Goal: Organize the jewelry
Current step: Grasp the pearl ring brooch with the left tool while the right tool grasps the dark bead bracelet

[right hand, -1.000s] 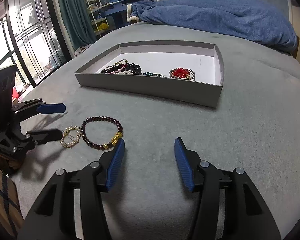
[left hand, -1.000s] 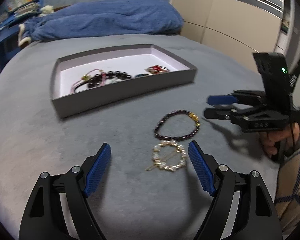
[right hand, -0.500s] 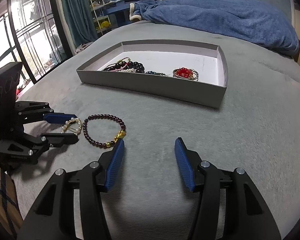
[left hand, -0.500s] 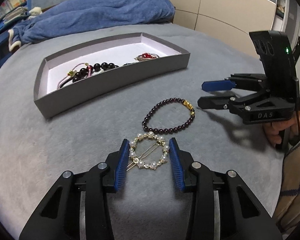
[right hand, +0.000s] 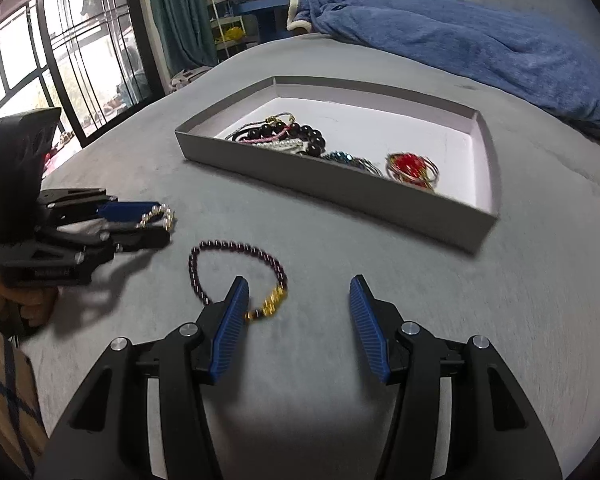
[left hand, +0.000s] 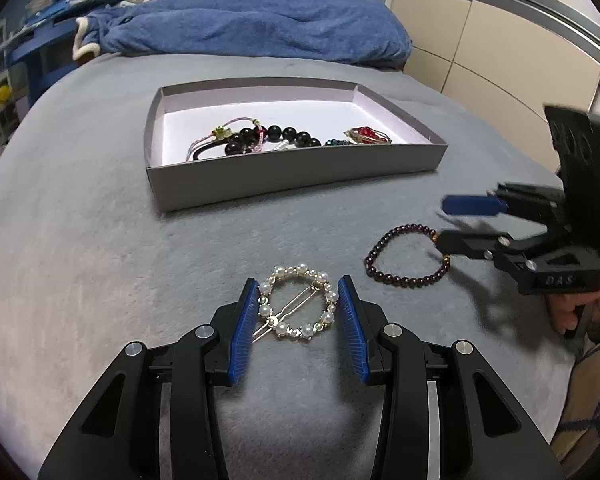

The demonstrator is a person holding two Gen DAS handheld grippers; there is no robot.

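A round pearl hair clip (left hand: 298, 304) lies on the grey bedcover between the blue pads of my left gripper (left hand: 297, 286), which is shut on it from both sides. The right wrist view shows the same clip (right hand: 158, 215) in the left gripper (right hand: 162, 222). A dark purple bead bracelet (left hand: 404, 281) with gold beads lies just to the right. My right gripper (right hand: 298, 280) stands open over it, and its left finger covers part of the bracelet (right hand: 236, 245) near the gold beads. The grey box (left hand: 284, 178) behind holds several bracelets.
A blue blanket (left hand: 260, 24) is heaped at the far end of the bed. Beige wardrobe doors (left hand: 500, 40) stand to the right. A large window (right hand: 40, 60) and cluttered shelves lie beyond the bed's left edge. A person's hand (right hand: 28, 304) grips the left tool.
My left gripper went from wide open to shut around the pearl hair clip. The right gripper slid left until its left finger reached the bracelet's gold beads.
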